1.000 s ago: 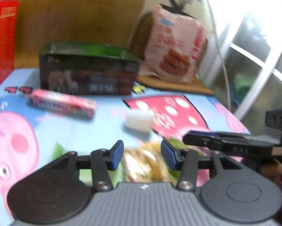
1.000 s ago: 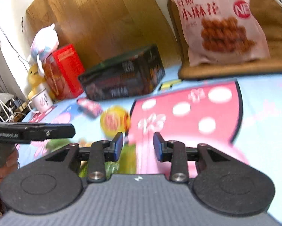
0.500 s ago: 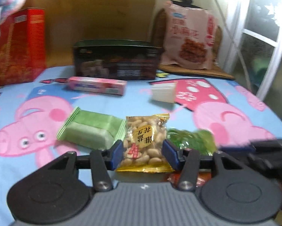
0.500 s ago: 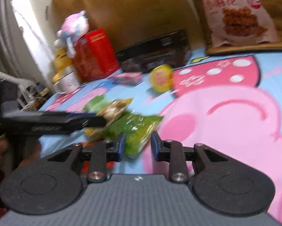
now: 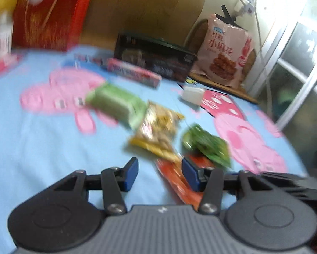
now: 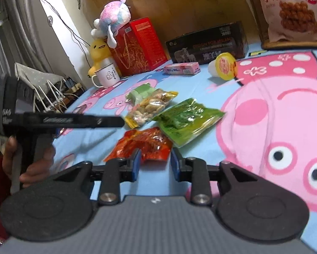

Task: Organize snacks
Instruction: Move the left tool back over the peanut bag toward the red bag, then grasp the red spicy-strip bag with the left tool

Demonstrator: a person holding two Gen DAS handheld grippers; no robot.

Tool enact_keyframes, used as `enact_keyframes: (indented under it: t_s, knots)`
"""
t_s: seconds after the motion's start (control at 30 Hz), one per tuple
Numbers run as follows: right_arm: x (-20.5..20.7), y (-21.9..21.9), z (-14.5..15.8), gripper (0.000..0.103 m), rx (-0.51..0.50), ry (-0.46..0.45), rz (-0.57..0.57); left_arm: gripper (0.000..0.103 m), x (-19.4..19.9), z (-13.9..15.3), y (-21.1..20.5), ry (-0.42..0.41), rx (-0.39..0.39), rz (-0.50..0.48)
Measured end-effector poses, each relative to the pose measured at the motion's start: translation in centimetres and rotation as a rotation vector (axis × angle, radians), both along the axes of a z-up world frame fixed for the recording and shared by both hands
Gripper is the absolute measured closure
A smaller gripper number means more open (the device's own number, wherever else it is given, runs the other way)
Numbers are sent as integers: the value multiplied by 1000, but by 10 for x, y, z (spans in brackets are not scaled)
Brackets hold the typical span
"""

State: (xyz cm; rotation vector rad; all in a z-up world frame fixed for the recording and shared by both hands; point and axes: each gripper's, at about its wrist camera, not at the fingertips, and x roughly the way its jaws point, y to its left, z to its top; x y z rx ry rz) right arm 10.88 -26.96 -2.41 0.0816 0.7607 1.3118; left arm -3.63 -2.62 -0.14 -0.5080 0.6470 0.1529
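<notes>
Nothing looks sorted yet: the snacks lie loose on the cartoon-print cloth, and the dark open box at the upper centre of the right wrist view, the likeliest place for them, shows nothing inside as far as can be seen. The right gripper, at the bottom centre, has its jaws parted and opening, with the near edge of the red-orange packet between the pads, which do not press on it. The left gripper stands with jaws apart over bare cloth, the same red-orange packet just beside its right pad; that view is blurred. Above the packet lie the green pouch, the peanut bag and the pale green wrapped bar, clustered mid-frame; farther up sit the pink flat box and the yellow-lidded cup, near the dark box. So every item is left to pick and place.
</notes>
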Motion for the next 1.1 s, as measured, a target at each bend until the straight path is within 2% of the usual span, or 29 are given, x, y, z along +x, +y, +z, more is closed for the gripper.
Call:
enact_keyframes:
  t_s: [0.2, 0.33, 0.4, 0.47, 0.57, 0.7, 0.87, 0.9, 0.97, 1.1]
  knots:
    - [-8, 8, -5, 70, 33, 111, 48, 57, -16, -11, 0, -55, -171, -7]
    - [-9, 8, -2, 69, 35, 119, 60, 59, -16, -12, -1, -62, -184, 3]
    - [-5, 5, -4, 69, 47, 167, 53, 63, -14, -13, 2, -73, -218, -6]
    - [1, 3, -5, 69, 61, 208, 41, 72, -13, -15, 2, -88, -261, -31]
    - [9, -3, -6, 69, 72, 237, 0, 72, -4, -18, -4, -85, -276, -62]
    - [14, -14, -4, 69, 64, 230, -55, 72, 1, -20, -9, -78, -277, -90]
    - [22, -23, -9, 69, 52, 279, -55, 72, 4, -27, 0, -79, -343, -92]
    - [23, -24, -10, 69, 55, 293, -56, 75, 5, -28, 1, -78, -353, -92]
    - [26, -24, -13, 70, 65, 332, -64, 92, 8, -31, 0, -61, -362, -86]
    - [27, -11, -14, 74, 63, 346, -53, 96, 11, -38, 8, -48, -411, -72]
